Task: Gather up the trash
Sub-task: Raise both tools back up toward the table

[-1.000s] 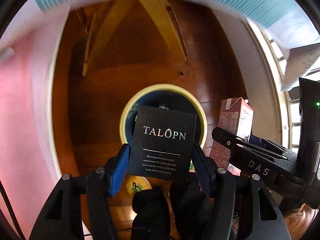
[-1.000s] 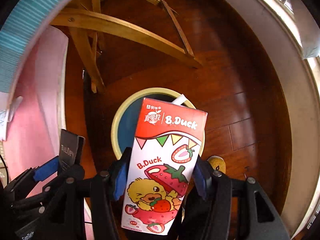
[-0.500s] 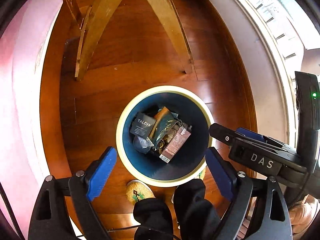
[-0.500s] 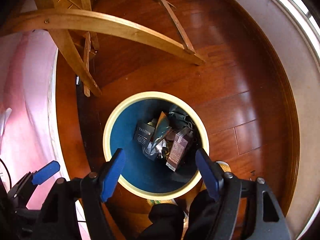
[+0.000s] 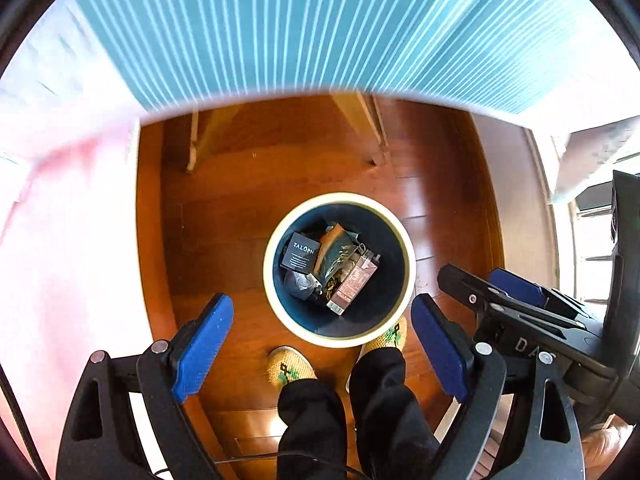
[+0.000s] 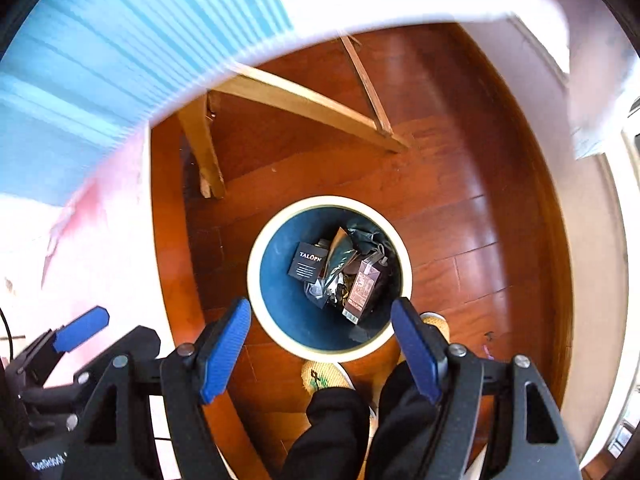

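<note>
Left gripper (image 5: 322,344): blue pads spread wide, nothing between them, hanging above the near rim of the bin.
Right gripper (image 6: 320,350): pads likewise apart and empty, above the bin's near rim, beside the left one.
Bin (image 5: 276,236): round, cream rim, dark blue inside, standing on the wooden floor (image 5: 224,216) straight below both grippers.
Black card (image 5: 301,252): printed "TALOPN", lying inside the bin on its left side.
Carton (image 5: 354,282): lying inside the bin on its right side, tilted, among crumpled wrappers.
Person: black trouser legs (image 5: 348,412) and yellow knitted slippers (image 5: 288,368) just beside the bin's near edge.
Wooden legs (image 6: 304,100): on the floor beyond the bin.
</note>
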The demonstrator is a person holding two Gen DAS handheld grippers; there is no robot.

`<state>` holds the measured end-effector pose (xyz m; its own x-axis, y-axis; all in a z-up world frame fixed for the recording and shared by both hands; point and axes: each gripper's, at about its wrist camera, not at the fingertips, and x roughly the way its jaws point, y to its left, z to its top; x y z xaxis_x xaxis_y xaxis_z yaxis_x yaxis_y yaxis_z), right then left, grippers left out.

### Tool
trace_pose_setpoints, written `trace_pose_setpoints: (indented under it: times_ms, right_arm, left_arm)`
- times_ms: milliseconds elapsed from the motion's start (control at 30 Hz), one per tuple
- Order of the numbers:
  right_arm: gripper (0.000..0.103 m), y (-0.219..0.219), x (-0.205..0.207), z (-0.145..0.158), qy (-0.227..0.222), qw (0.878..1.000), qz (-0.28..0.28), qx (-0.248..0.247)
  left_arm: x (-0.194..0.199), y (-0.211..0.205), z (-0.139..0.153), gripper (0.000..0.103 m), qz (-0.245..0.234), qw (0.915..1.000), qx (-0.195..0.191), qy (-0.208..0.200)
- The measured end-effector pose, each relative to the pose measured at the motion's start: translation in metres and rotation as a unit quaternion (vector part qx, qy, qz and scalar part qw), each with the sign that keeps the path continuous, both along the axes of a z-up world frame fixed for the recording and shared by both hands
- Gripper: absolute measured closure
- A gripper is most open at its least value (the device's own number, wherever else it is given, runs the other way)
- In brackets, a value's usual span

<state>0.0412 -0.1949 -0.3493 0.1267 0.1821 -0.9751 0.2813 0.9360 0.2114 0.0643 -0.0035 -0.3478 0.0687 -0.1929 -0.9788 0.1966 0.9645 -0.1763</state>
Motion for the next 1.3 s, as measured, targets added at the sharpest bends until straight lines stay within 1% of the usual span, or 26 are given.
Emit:
trace_pose_setpoints:
  times_ms: [133,267,467,600,733,800,900,967,1033,1100,1200,1300]
  right_arm:
    - [0.030,0.006,-0.005,0.054,-0.012,1.000,0.009,-0.014]
    - [0.030,0.014,-0.010,0.115,-0.042,0.999,0.018,-0.021]
    - [0.030,0.026,-0.015,0.204,-0.089,0.995,0.032,-0.037]
    - [0.030,0.030,-0.015,0.267,-0.142,0.987,0.041,-0.065]
    - [0.030,0.032,-0.011,0.324,-0.205,0.974,0.036,-0.085]
    - [0.030,0.033,-0.007,0.346,-0.232,0.968,0.029,-0.089]
    - [0.030,0.035,-0.001,0.368,-0.259,0.962,0.024,-0.088]
    - [0.030,0.040,0.004,0.377,-0.270,0.958,0.027,-0.092]
    - [0.030,0.045,0.008,0.382,-0.273,0.957,0.033,-0.095]
    - [0.030,0.049,0.012,0.384,-0.270,0.957,0.038,-0.095]
    - [0.030,0.058,0.020,0.385,-0.269,0.958,0.046,-0.091]
    - [0.030,0.066,0.032,0.385,-0.270,0.957,0.058,-0.087]
  left_arm:
    - [-0.008,0.004,0.061,0.014,-0.015,0.9994,-0.002,-0.031]
    - [-0.015,0.010,0.125,0.014,-0.026,0.9969,-0.004,-0.074]
    - [-0.018,0.033,0.223,0.014,-0.013,0.9900,0.004,-0.141]
    - [-0.015,0.053,0.287,0.014,0.003,0.9795,0.003,-0.201]
    - [-0.007,0.070,0.342,0.014,0.021,0.9674,-0.004,-0.252]
    - [-0.003,0.081,0.367,0.014,0.034,0.9604,-0.006,-0.277]
    - [0.001,0.094,0.395,0.014,0.055,0.9501,-0.019,-0.306]
    - [0.004,0.104,0.408,0.014,0.074,0.9426,-0.026,-0.325]
    - [0.008,0.113,0.413,0.014,0.091,0.9399,-0.025,-0.328]
    - [0.016,0.120,0.413,0.014,0.105,0.9417,-0.024,-0.318]
    - [0.028,0.124,0.407,0.014,0.110,0.9502,-0.018,-0.291]
    - [0.042,0.129,0.401,0.014,0.119,0.9531,-0.006,-0.278]
